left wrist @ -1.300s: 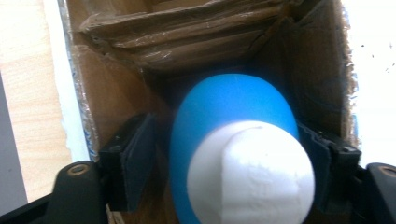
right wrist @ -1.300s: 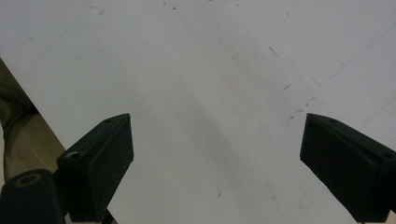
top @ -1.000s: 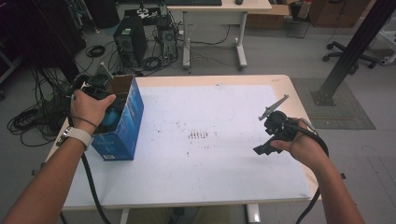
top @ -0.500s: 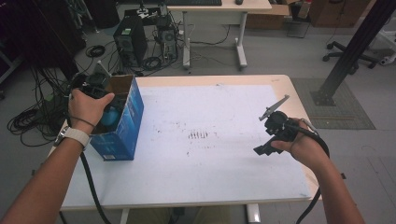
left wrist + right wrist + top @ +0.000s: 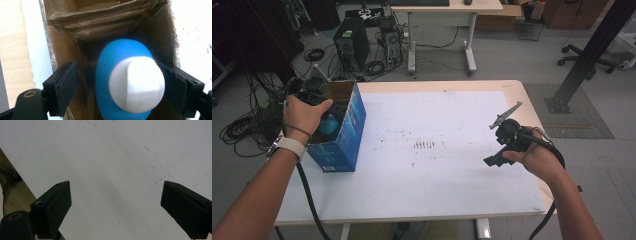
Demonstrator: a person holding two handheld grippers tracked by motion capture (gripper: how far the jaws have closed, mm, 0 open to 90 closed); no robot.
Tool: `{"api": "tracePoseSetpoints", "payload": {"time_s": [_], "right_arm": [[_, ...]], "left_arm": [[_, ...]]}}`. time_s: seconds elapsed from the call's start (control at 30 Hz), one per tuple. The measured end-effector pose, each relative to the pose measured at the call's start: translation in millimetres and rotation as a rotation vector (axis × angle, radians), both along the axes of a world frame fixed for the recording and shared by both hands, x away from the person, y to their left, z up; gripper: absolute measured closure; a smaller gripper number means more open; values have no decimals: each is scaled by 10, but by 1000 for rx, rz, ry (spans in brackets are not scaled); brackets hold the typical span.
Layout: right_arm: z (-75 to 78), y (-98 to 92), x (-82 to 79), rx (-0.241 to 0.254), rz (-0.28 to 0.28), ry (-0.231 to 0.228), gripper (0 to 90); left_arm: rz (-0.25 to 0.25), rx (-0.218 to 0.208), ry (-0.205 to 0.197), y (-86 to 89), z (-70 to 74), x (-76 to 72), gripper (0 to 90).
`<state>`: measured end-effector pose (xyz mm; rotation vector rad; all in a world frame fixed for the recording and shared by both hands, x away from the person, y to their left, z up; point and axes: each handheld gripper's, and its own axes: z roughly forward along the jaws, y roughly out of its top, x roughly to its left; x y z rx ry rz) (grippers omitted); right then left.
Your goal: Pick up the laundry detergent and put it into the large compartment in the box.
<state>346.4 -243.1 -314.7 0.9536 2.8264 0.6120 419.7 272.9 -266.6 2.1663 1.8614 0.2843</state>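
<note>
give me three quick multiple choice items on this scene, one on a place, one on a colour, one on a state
1. Where is the blue bottle?
A. inside the cardboard box
B. in the middle of the table
C. on the floor

2. What colour is the bottle's cap?
A. red
B. white
C. black

3. How does the right hand-held gripper stand?
A. shut on a pen
B. shut on the box
C. open over bare table

Answers: 1 A, the left hand-held gripper view shows box walls around the bottle. 2 B, the cap is plainly white. 3 C, its jaws stand wide apart with nothing between them.
</note>
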Motion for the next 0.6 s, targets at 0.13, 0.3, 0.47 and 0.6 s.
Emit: {"api": "tracePoseSetpoints", "payload": {"time_s": [0.13, 0.3, 0.47, 0.6], "right_arm": [[2, 3, -2, -1, 0, 0, 98], [9, 2, -3, 1, 1, -3, 98], [18, 0, -9, 0, 0, -3, 98], [24, -1, -15, 0, 0, -5, 98]], "left_arm": [[0, -2, -6, -2, 24, -6, 166], [-11, -8, -17, -15, 69, -21, 146], [-31, -8, -12, -36, 101, -27, 141], [-31, -7, -14, -36, 149, -33, 141]]}}
